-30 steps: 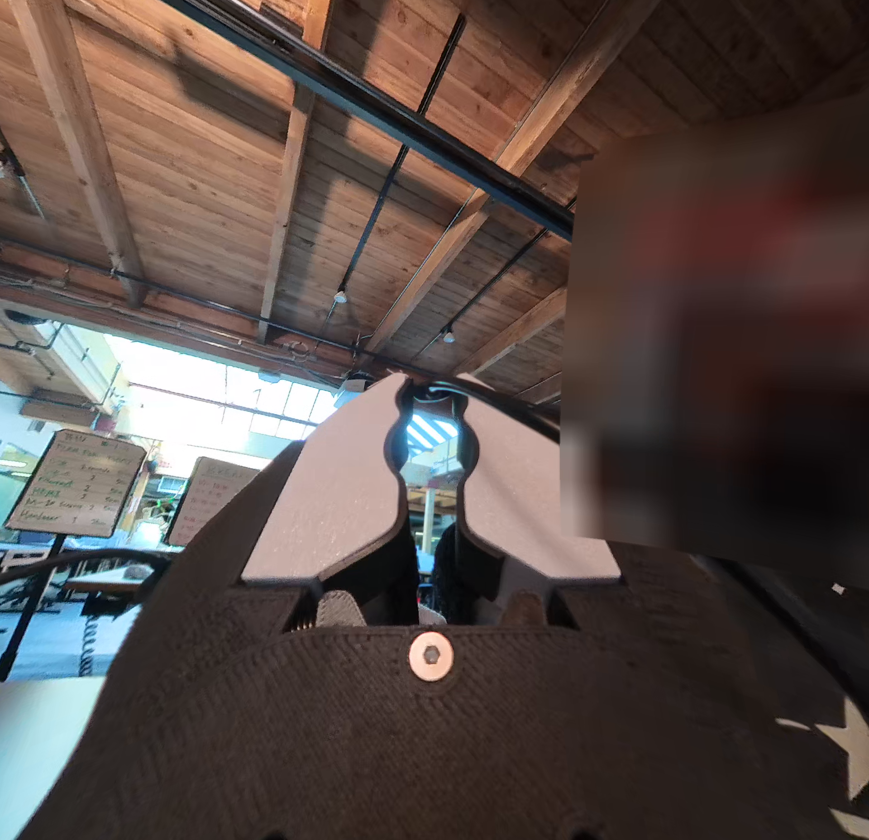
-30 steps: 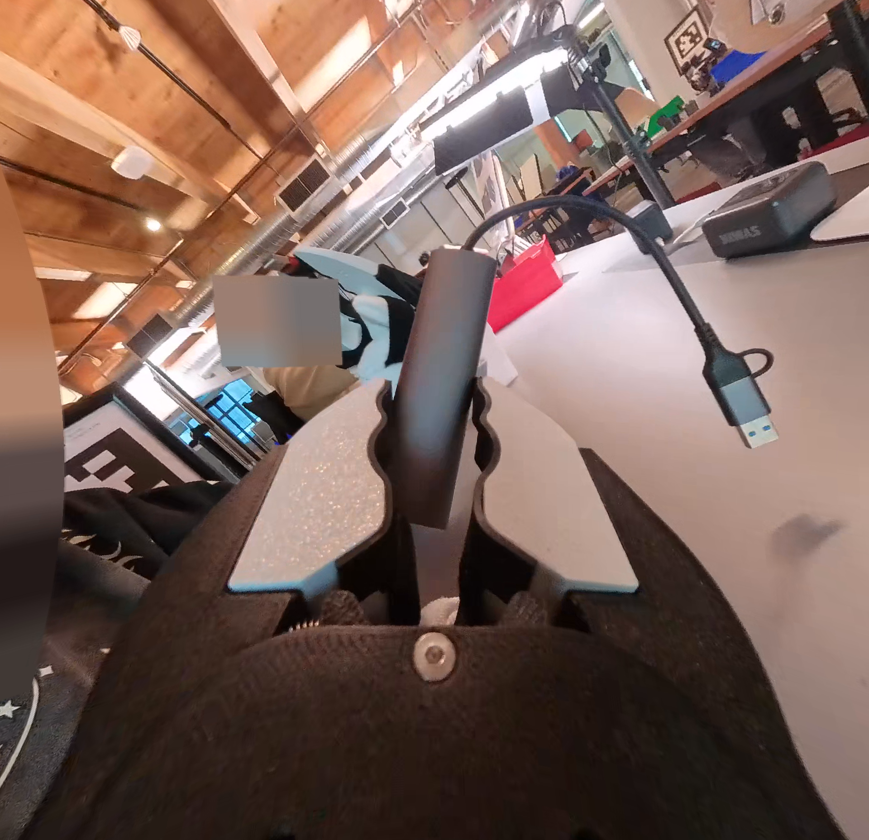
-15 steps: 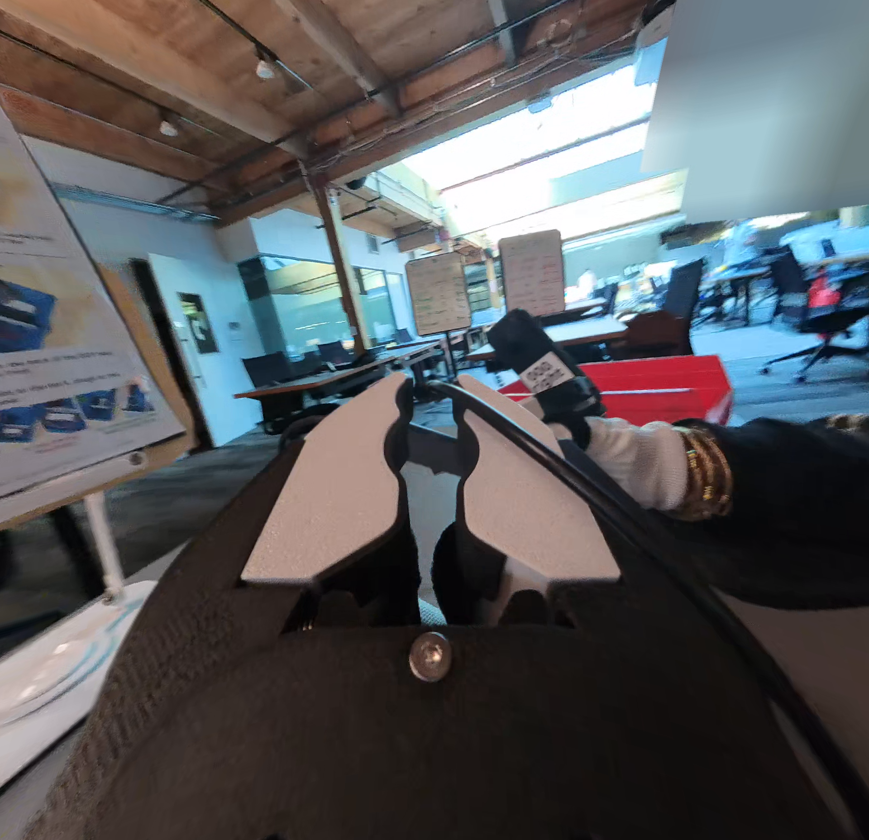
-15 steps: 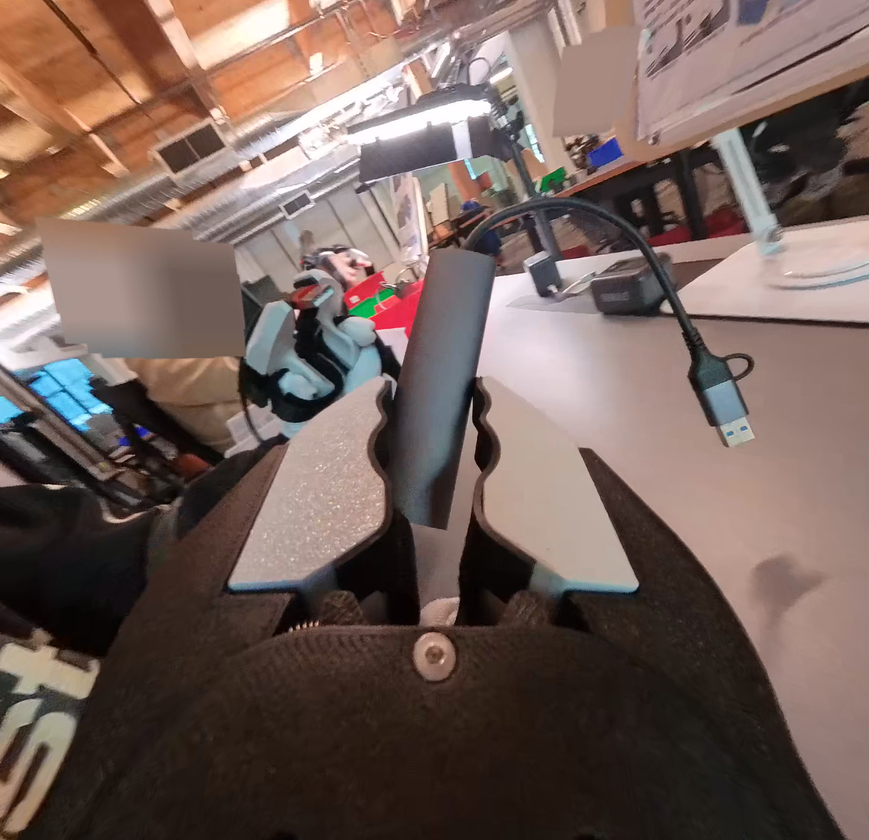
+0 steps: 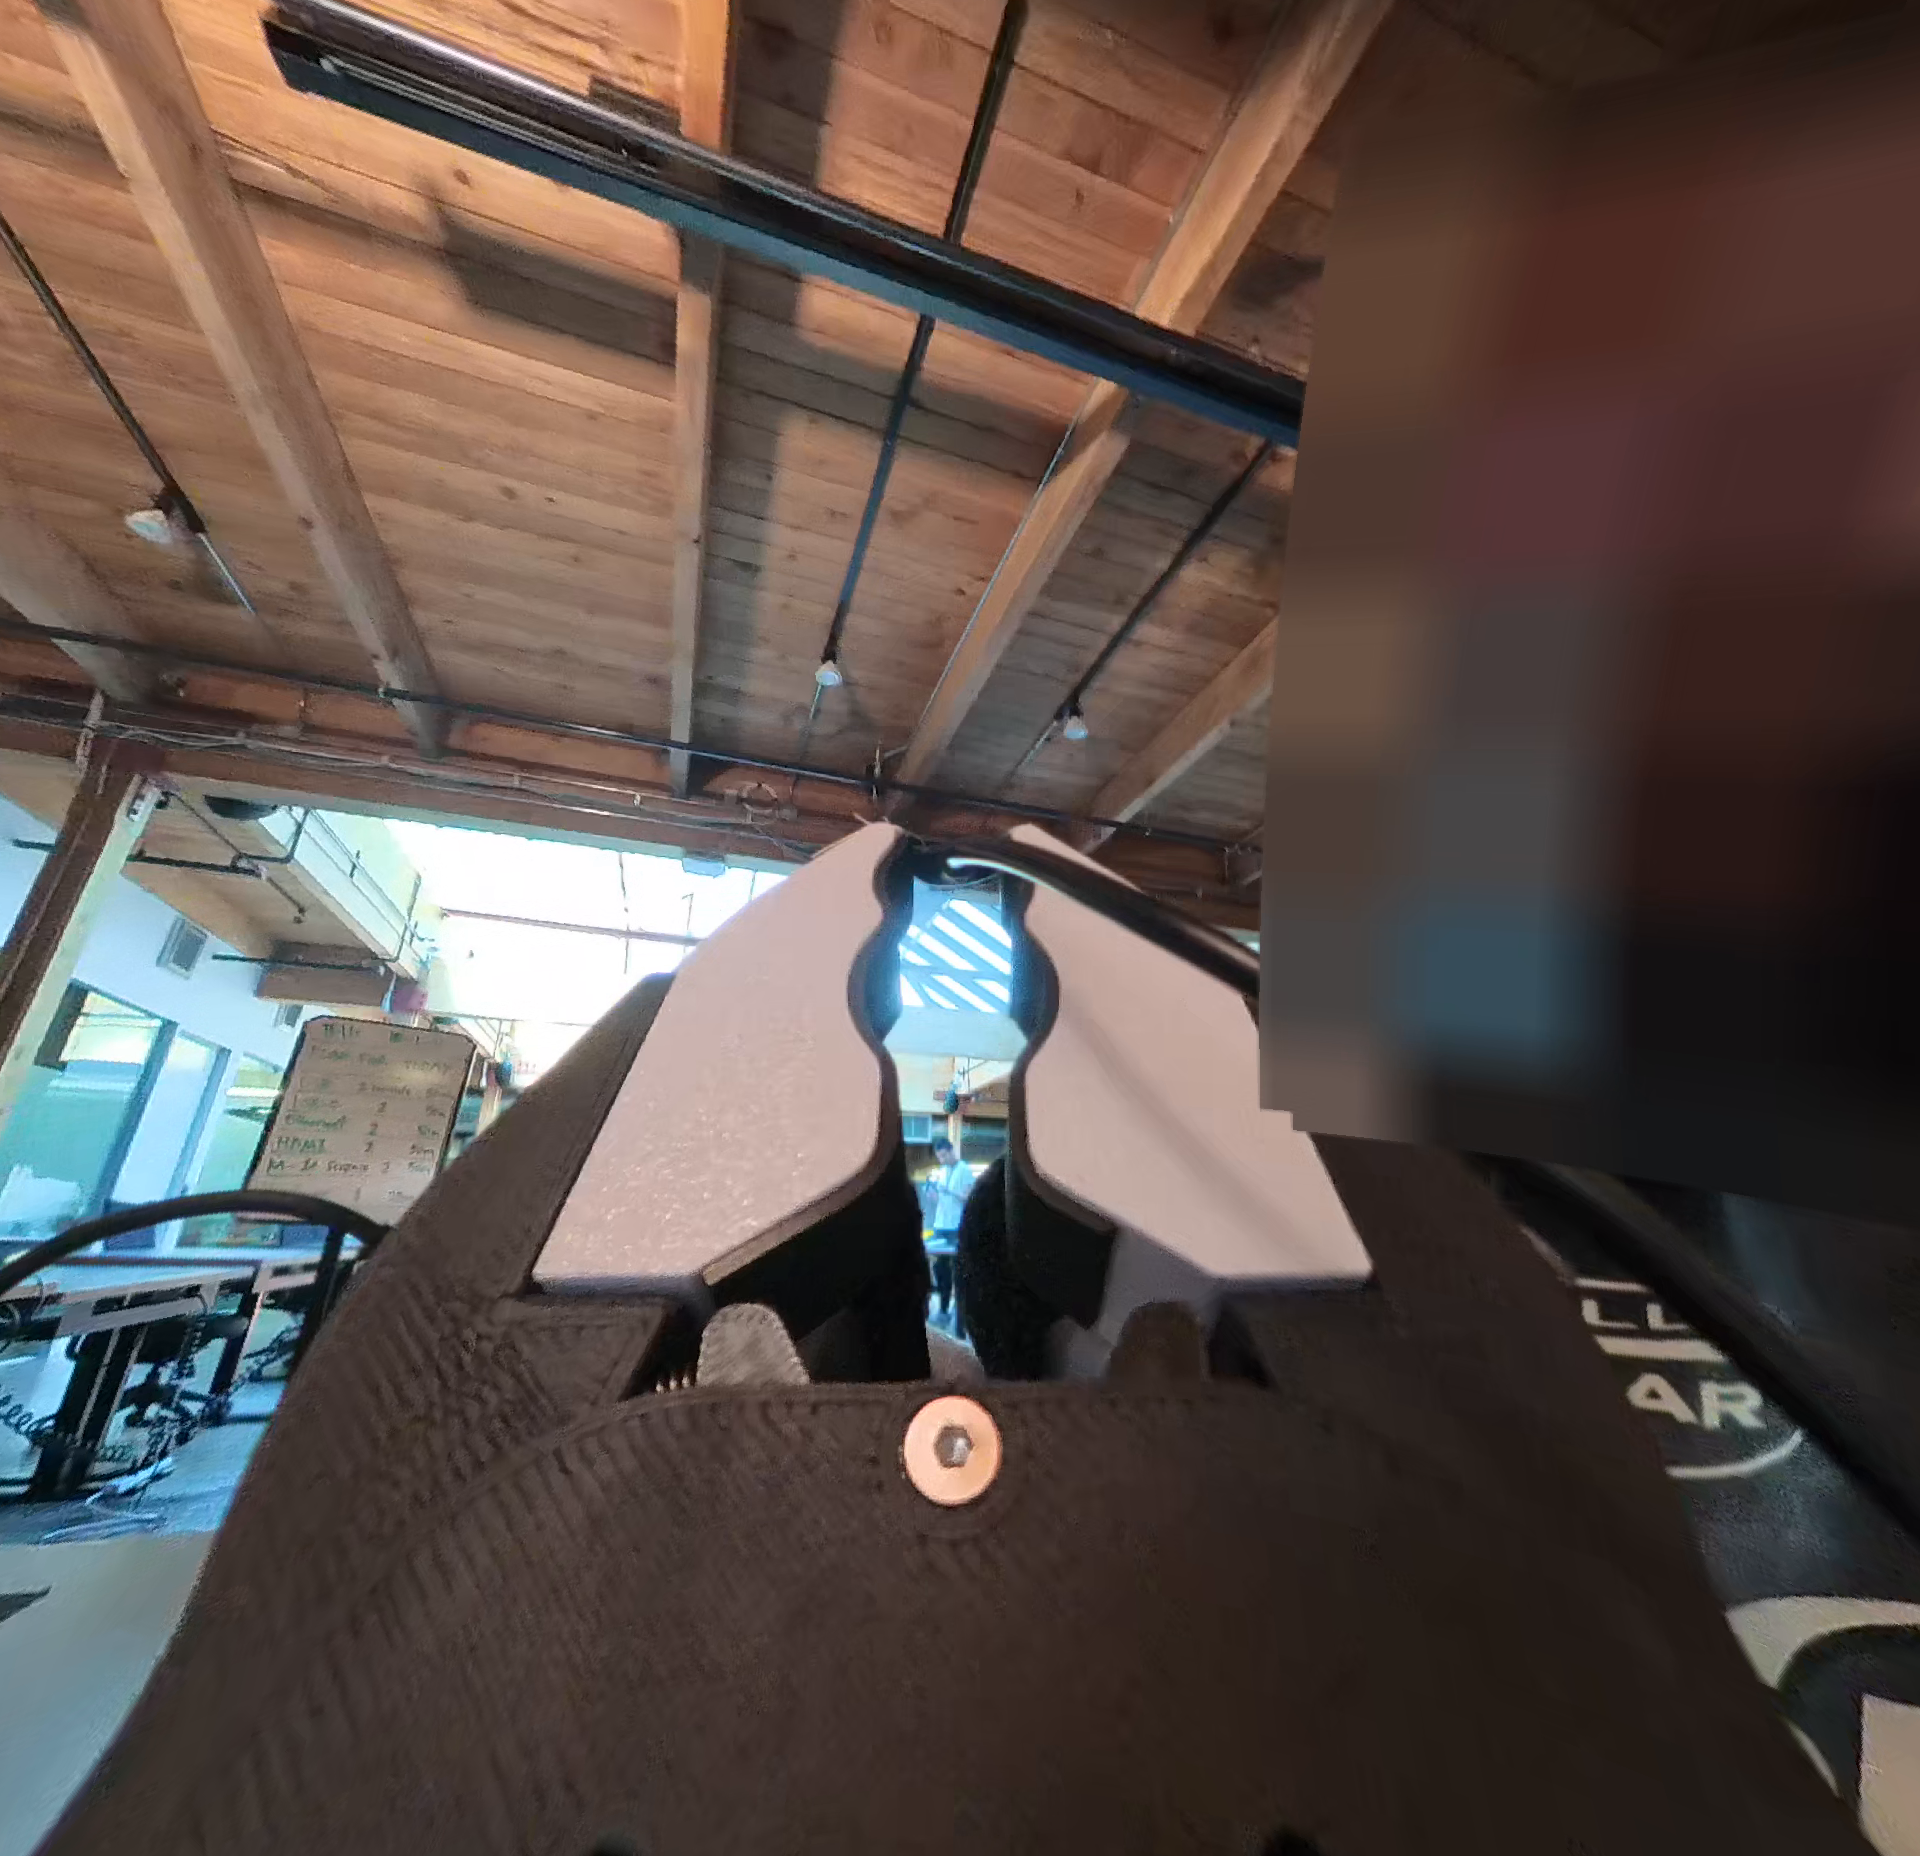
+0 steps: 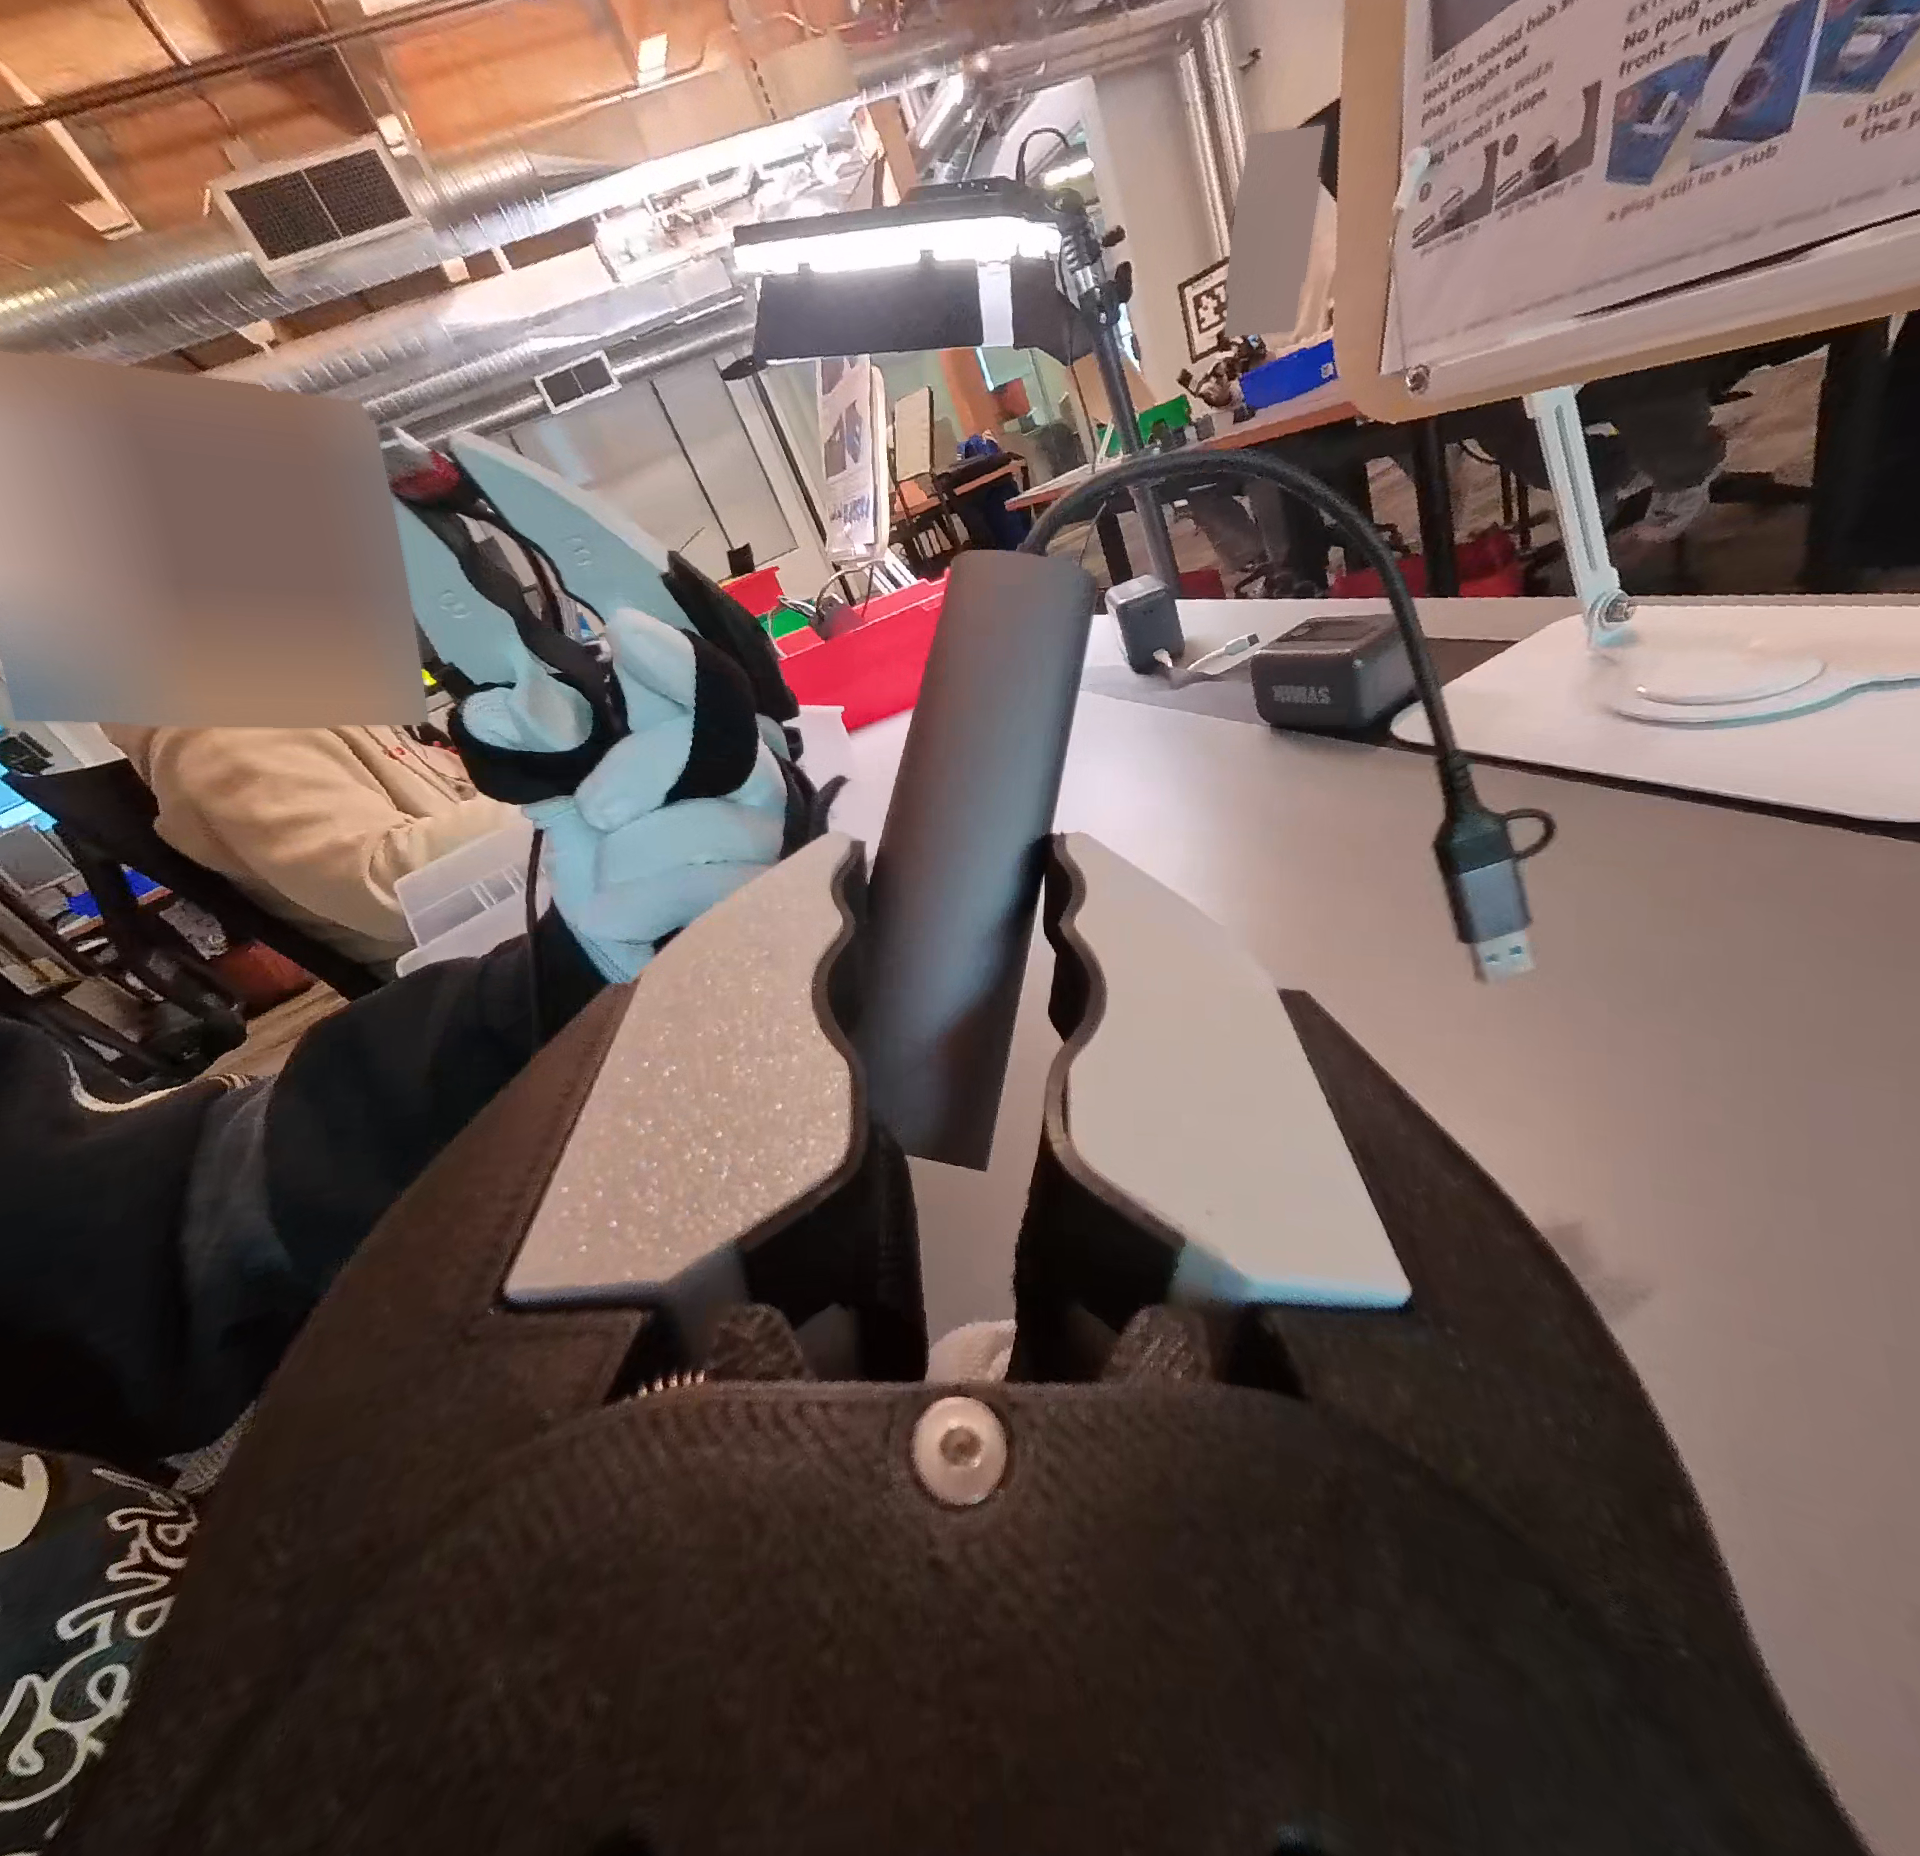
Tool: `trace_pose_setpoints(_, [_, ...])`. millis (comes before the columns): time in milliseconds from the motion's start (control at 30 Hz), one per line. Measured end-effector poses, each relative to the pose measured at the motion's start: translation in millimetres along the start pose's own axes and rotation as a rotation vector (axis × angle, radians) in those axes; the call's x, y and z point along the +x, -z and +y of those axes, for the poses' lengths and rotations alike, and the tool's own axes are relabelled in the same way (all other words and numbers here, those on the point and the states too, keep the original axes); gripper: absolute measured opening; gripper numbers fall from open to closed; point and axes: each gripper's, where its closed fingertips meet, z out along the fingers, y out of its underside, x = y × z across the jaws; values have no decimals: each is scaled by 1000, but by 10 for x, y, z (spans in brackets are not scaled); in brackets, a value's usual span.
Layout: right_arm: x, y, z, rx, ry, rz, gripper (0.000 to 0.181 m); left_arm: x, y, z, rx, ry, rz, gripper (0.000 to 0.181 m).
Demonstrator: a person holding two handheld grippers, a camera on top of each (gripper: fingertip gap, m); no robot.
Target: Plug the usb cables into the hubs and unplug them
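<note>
The right hand-held gripper (image 6: pixel 951 933) is clenched on a dark hub (image 6: pixel 966 850), held upright above the bench (image 6: pixel 1558 1027); the hub's own short cable (image 6: pixel 1392 601) arcs over and its plug (image 6: pixel 1491 902) dangles free, toward the bench's far edge. The left hand-held gripper (image 5: pixel 951 907) points at the ceiling, fingers nearly together with a thin black cable (image 5: pixel 1122 897) at their tips — pinched, it seems. To mate them well, keep the hub steady and bring the plug square to a port. The ports are hidden, and so is the left cable's plug.

table (image 6: pixel 1558 975): grey | on it: white mat (image 6: pixel 1558 736), dark box (image 6: pixel 1335 668)
</note>
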Motion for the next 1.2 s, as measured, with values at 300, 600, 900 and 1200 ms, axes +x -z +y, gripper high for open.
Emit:
trace_pose_setpoints(300, [-5, -5, 16, -21, 32, 15, 33, -50, 7, 30, -18, 5, -31, 16])
trace_pose_setpoints(600, [533, 132, 974, -747, 373, 339, 32, -650, 291, 190, -127, 100, -406, 16])
trace_pose_setpoints(900, [209, -132, 718, -525, 617, 191, 52, -677, 315, 694, -353, 382, -386, 14])
trace_pose_setpoints(1200, [-524, -73, 86, -5, 1272, 132, 23, -379, 249, 1204, -583, 606, -241, 15])
